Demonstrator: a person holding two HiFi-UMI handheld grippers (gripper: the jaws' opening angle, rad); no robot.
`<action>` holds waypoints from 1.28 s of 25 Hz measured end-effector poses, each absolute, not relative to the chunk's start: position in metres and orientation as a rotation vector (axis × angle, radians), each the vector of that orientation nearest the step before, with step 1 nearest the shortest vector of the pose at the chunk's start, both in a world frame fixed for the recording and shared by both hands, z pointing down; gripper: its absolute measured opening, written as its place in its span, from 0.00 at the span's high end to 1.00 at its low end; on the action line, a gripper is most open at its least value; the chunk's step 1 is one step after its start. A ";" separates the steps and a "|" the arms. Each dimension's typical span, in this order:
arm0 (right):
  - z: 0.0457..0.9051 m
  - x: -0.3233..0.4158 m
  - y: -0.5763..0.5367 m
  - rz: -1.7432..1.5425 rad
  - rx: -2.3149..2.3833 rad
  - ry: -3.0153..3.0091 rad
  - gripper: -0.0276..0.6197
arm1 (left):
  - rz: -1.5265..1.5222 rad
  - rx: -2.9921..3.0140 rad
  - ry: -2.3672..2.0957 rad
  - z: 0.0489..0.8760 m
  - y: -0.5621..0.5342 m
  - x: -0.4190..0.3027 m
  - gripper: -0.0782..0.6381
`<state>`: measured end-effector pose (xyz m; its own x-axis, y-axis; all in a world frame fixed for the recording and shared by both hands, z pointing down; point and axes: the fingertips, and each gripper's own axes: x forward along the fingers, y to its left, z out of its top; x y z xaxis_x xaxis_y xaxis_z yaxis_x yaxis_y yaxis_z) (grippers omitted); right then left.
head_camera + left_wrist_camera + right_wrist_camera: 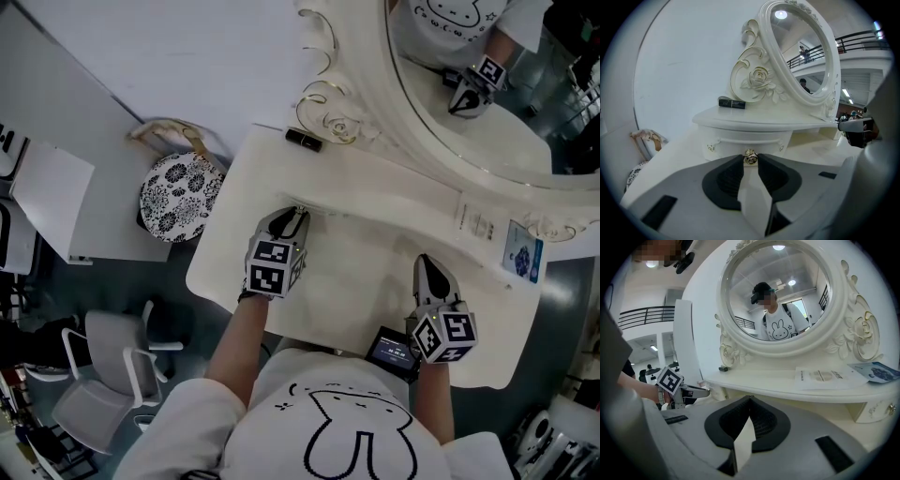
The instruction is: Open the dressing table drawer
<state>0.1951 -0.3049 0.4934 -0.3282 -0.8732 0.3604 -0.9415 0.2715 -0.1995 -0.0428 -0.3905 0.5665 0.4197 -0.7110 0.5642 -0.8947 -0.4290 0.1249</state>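
Observation:
A white dressing table point(356, 281) carries an oval mirror point(487, 131) on a raised shelf. Below the shelf's left end sits a small drawer point(745, 139), its front flush with the shelf base. Its brass knob point(750, 157) lies between the tips of my left gripper point(750, 160), whose pads press on it from both sides. From the head view the left gripper point(298, 217) reaches the shelf's front edge and hides the knob. My right gripper point(427, 267) hovers over the table top to the right, shut and holding nothing point(750, 399).
A black tube point(304, 140) lies on the shelf's left end; a leaflet point(476, 222) and a blue card point(521, 251) lie at its right. A second small drawer point(876, 411) sits under the shelf's right end. A patterned round stool point(180, 197) stands left of the table.

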 end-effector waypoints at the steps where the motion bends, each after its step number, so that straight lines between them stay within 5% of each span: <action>1: 0.493 0.195 -0.304 0.566 1.704 -2.357 0.94 | 0.611 2.271 -1.367 0.566 -0.389 -0.043 0.72; 32: 0.484 0.173 -0.267 0.545 1.677 -2.378 0.94 | 0.588 2.277 -1.361 0.569 -0.349 -0.058 0.72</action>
